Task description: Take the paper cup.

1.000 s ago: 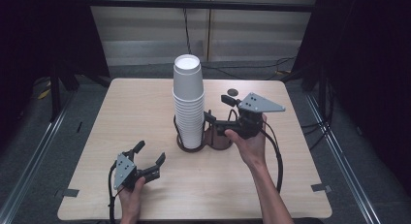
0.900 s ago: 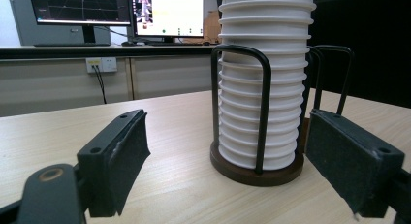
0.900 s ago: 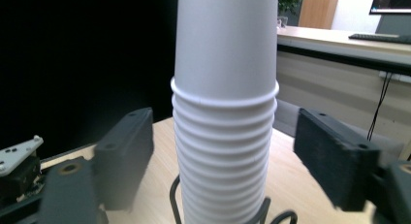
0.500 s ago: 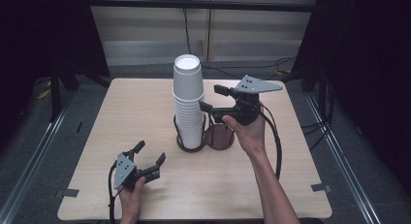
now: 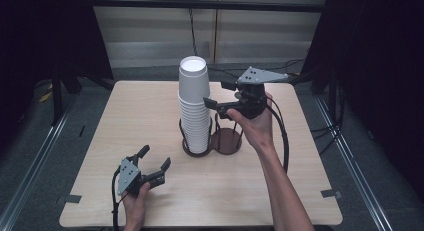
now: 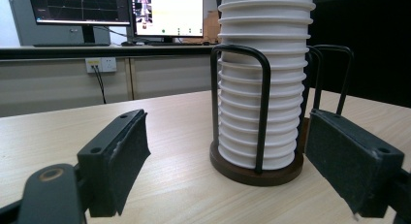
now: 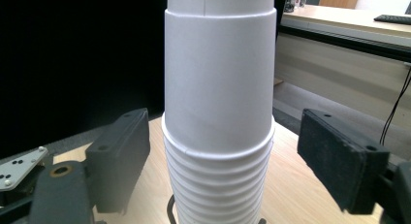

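A tall stack of upside-down white paper cups (image 5: 194,103) stands in a black wire holder on a brown round base (image 5: 189,150) at the table's middle. My right gripper (image 5: 216,93) hangs open at the stack's upper part, just to its right. In the right gripper view the stack (image 7: 218,112) rises between the two pads (image 7: 126,156), with a gap on each side. My left gripper (image 5: 155,157) rests open near the front left of the table, nothing between its jaws. In the left gripper view it faces the stack (image 6: 264,88) and the holder (image 6: 252,173) from a distance.
A second brown base with wire hoops (image 5: 227,141) stands right of the stack, below my right hand. The wooden table (image 5: 140,111) has bare room to the left and front. Dark curtains flank it. Monitors (image 6: 167,13) sit on a far desk.
My right gripper has risen from beside the holder's base to the upper part of the stack and come closer to it. The left gripper has stayed put.
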A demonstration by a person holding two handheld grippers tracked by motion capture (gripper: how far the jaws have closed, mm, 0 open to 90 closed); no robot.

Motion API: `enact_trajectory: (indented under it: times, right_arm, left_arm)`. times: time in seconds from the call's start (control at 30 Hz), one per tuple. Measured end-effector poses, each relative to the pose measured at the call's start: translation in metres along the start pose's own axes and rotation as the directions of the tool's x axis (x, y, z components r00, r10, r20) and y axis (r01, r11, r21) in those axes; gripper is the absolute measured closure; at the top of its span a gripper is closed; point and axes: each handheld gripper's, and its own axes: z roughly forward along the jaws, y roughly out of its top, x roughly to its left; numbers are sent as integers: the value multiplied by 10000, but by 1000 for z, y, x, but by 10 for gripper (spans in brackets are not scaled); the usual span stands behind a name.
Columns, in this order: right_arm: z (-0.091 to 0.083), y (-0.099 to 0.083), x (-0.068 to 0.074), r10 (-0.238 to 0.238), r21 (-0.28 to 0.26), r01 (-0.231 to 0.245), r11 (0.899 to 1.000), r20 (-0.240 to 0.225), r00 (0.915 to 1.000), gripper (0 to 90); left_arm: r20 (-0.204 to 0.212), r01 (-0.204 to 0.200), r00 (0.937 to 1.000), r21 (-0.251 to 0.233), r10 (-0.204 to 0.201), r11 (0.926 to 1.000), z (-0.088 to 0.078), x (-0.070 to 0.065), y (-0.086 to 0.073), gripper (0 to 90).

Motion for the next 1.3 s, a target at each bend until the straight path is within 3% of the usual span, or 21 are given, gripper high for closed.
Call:
enact_trajectory:
  times: [0.63, 1.0, 1.3]
  right_arm:
    - [11, 39, -7, -354, 810, 367, 9960, -172, 9992, 156]
    - [27, 50, -5, -431, 972, 442, 9943, -135, 9990, 154]
    - [43, 58, -6, -410, 1511, 469, 9874, -418, 9983, 151]
  left_arm:
    - [-31, 5, 10000, 8, -5, 10000, 0, 0, 0, 157]
    - [-26, 5, 10000, 10, -5, 10000, 0, 0, 0, 157]
    - [-46, -24, 10000, 12, 24, 10000, 0, 0, 0, 158]
